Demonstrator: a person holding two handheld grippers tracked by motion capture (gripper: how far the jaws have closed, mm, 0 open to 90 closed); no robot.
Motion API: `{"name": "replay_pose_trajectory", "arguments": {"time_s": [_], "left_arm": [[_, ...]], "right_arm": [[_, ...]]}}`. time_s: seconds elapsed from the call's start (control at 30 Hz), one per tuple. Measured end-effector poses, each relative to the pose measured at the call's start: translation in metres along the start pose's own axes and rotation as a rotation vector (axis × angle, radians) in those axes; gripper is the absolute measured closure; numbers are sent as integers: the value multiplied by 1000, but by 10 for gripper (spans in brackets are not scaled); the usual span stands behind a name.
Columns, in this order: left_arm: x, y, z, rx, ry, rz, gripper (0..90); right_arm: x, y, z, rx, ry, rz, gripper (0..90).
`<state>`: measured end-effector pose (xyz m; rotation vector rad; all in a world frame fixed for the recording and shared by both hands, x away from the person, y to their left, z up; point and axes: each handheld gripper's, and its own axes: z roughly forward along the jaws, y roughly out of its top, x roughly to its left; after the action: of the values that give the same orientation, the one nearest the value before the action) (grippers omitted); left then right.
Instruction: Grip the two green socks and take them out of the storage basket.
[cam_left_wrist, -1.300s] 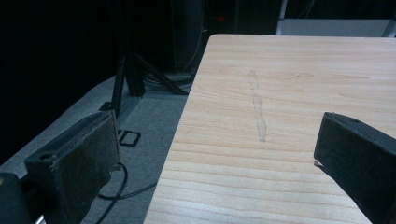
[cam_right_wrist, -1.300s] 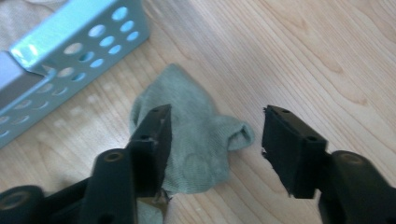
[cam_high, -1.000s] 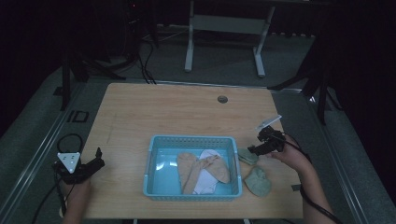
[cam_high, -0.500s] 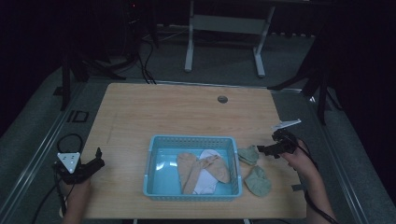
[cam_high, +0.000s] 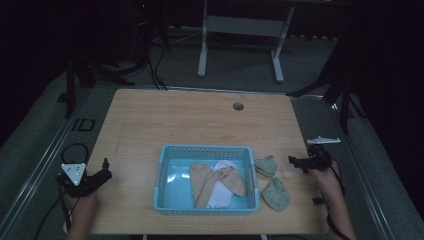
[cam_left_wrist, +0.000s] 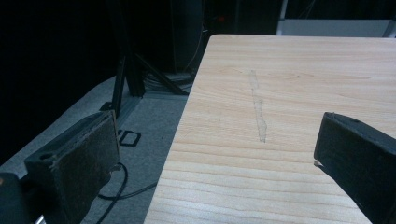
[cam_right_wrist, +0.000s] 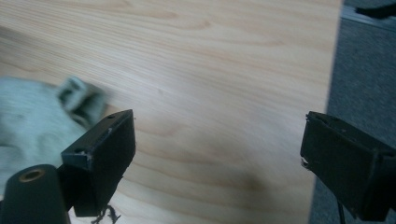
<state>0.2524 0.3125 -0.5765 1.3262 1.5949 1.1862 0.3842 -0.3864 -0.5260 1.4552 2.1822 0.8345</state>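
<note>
A light blue basket (cam_high: 205, 149) sits at the front middle of the wooden table (cam_high: 200, 120). Inside it lie two tan socks (cam_high: 202, 182) on top of a white one (cam_high: 220, 196). Two grey-green socks (cam_high: 266, 165) (cam_high: 276, 195) rest on the table just right of the basket. My right gripper (cam_high: 294, 162) (cam_right_wrist: 217, 135) hovers near the table's right edge, right of those socks. Its jaws have just been opening and stand open with nothing between them. One green sock (cam_right_wrist: 32, 126) shows blurred at the left of the right gripper view. My left gripper (cam_high: 105, 172) (cam_left_wrist: 215, 140) is open and empty at the front left corner.
A small round grommet (cam_high: 238, 106) is set in the table's far side. Beyond the table stand a white frame (cam_high: 240, 25) and dark stands on grey floor. Cables (cam_left_wrist: 121, 186) trail on the floor by the left edge.
My right gripper has moved right and a little down, away from the green socks toward the table's right edge. The left gripper has stayed put.
</note>
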Motion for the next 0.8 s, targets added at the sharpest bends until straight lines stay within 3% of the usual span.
{"name": "replay_pose_trajectory", "arguments": {"time_s": [0.2, 0.43, 0.6, 0.8], "left_arm": [[0, 0, 0, 0, 1, 0, 4], [0, 0, 0, -1, 1, 1, 4], [0, 0, 0, -2, 1, 1, 4], [0, 0, 0, -3, -1, 1, 4]], "right_arm": [[-7, -20, -2, -45, -31, 64, 102], [-3, -36, -9, -126, -76, 80, 103], [-2, -46, -17, -187, -98, 123, 103], [1, -64, -27, -273, -165, 170, 103]]}}
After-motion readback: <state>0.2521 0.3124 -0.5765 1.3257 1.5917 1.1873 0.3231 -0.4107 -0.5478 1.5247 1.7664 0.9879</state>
